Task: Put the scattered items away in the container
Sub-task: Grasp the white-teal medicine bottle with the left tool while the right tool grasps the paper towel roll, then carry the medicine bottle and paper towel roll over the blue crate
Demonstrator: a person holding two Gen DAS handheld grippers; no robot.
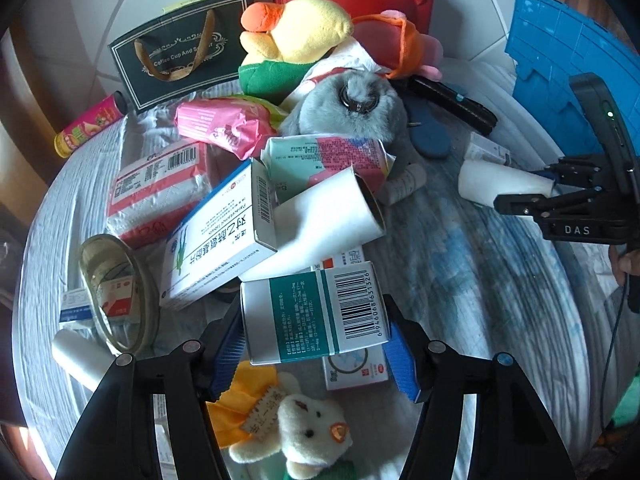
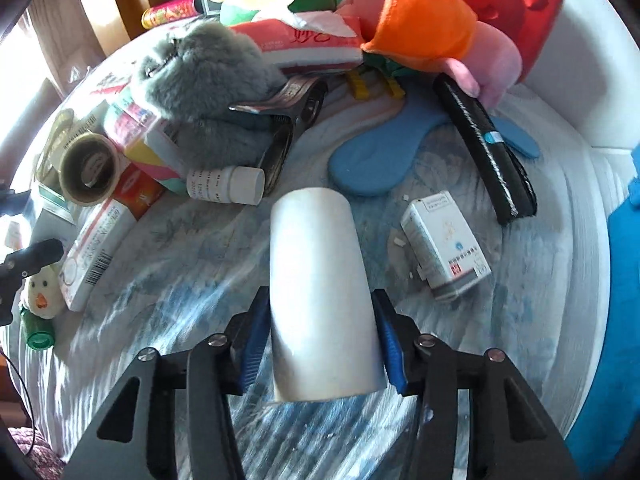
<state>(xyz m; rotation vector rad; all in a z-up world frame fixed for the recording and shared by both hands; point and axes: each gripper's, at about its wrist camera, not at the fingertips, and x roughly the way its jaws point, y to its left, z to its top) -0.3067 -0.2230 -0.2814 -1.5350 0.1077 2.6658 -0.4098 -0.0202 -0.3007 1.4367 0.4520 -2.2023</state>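
Our left gripper (image 1: 316, 334) had its blue pads clamped on both sides of a white-and-teal medicine box (image 1: 316, 314), barcode face up, lifted just above the clutter. Beneath it we saw a small white plush bear (image 1: 308, 436) beside a yellow cloth, and a flat white carton (image 1: 356, 372) lying on the pale patterned bedspread (image 1: 480, 264).

Our right gripper (image 2: 322, 340) was closed around a white paper cup (image 2: 320, 292), gripping it near one end with the rest pointing forward over the bedspread. In the left wrist view the same cup (image 1: 500, 184) showed at the right, held sideways.

The blue plastic crate (image 1: 568, 64) stood at the far right edge, well apart from the held box. Among the pile lay a grey furry toy (image 2: 204, 80), a white pill bottle (image 2: 228, 184), a yellow duck plush (image 1: 296, 28) and a dark gift bag (image 1: 180, 52).
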